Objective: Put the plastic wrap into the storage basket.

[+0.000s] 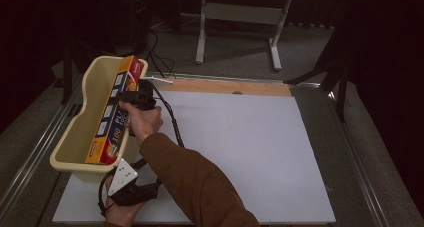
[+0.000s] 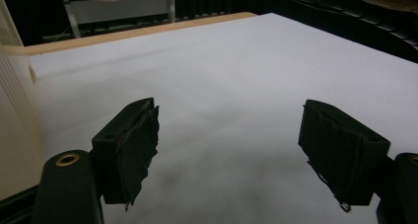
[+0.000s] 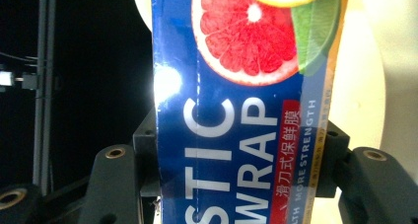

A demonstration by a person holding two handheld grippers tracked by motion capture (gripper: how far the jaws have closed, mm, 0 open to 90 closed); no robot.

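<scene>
High view: right gripper clamped on plastic wrap box, which lies in the cream tub at bench left. Left gripper stands apart, empty. Placement step appears underway; next move likely calls for release.

Looked like a lab or test room set up for recording, not a home. The work surface was a flat white board laid over a plywood tabletop, with grey metal rails along the sides. Grey carpet floor beyond it, a white metal desk frame at the back, black cables on the floor. Surroundings were dark, only the table was lit.
</scene>
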